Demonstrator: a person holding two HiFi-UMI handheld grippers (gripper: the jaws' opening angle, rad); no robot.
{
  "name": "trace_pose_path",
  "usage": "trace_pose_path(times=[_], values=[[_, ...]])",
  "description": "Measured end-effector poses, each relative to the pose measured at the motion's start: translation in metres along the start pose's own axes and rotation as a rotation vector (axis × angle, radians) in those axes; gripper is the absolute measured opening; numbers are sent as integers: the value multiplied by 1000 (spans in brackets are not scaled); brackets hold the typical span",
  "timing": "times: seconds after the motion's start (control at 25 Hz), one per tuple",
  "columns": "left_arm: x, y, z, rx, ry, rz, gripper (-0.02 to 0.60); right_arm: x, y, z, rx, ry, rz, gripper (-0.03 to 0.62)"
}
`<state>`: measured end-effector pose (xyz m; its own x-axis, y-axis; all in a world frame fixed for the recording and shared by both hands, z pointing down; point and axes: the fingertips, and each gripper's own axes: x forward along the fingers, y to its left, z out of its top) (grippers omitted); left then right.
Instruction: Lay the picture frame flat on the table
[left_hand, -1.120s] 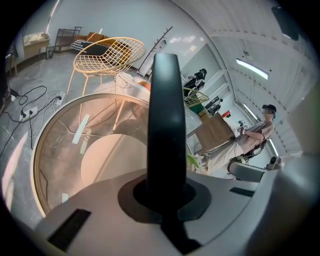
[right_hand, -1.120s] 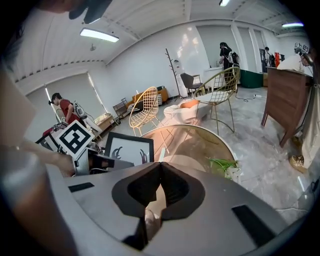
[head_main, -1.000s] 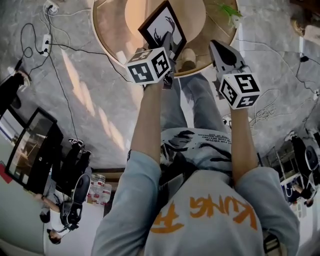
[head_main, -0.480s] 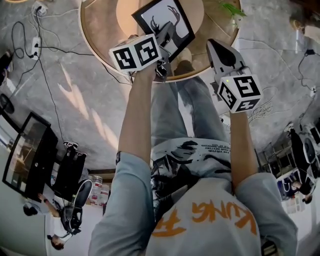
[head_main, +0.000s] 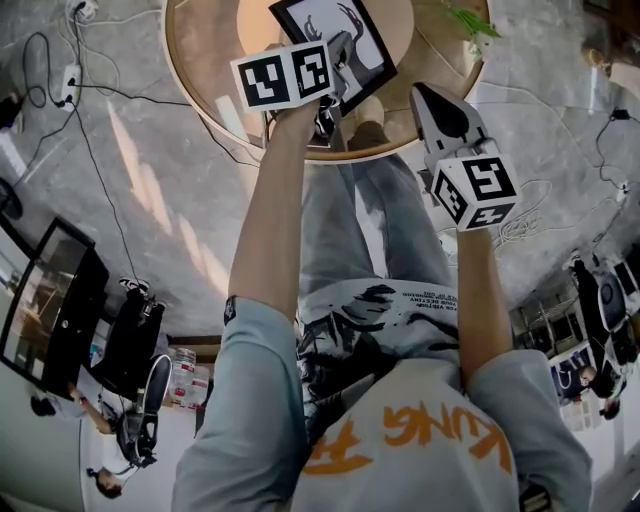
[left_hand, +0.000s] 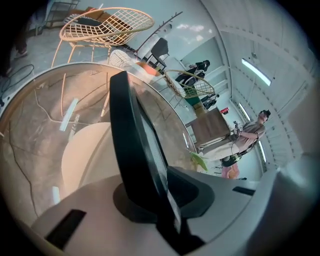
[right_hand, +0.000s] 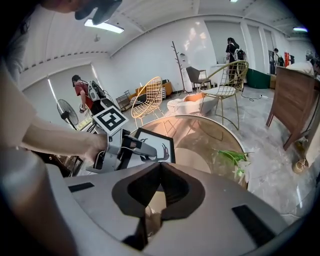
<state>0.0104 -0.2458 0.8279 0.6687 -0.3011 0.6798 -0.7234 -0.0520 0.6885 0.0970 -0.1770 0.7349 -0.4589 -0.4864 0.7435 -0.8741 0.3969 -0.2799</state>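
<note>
The picture frame (head_main: 335, 40) is black with a white antler print. It hangs tilted over the round glass table (head_main: 205, 65), its back toward the top; I cannot tell if it touches. My left gripper (head_main: 338, 80) holds its near edge. In the left gripper view the frame (left_hand: 132, 130) stands edge-on between the jaws of the left gripper (left_hand: 160, 187), which are opening, though the pads still lie against it. My right gripper (head_main: 420, 95) hovers shut and empty at the table's near right rim. The right gripper view shows the frame (right_hand: 156, 145) and the left gripper (right_hand: 122, 150).
A green plant sprig (right_hand: 232, 159) lies on the table's right side. Gold wire chairs (right_hand: 150, 95) stand beyond the table. Cables (head_main: 80, 85) trail over the grey floor at left. People stand in the room's background. The person's legs are right below the table's edge.
The left gripper has carried the frame farther over the table and tipped it lower, showing more of the print. The right gripper has hardly moved.
</note>
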Motion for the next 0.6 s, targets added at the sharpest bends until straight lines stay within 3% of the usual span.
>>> trace_pose_path(times=[0.16,0.24,0.44,0.6], values=[[-3,9,3,118,13,89,136,-1,3,-1,-22,7,2,-2],[-7,15,3,140,21,128,185,-3,1,0,-25,4,3,-3],[-16,27,-4,125,11,177,282,-6,-2,-2,-33,0,13,-3],[-25,35,-11,88,-9,205,299,-8,5,-4,-45,5,40,-3]])
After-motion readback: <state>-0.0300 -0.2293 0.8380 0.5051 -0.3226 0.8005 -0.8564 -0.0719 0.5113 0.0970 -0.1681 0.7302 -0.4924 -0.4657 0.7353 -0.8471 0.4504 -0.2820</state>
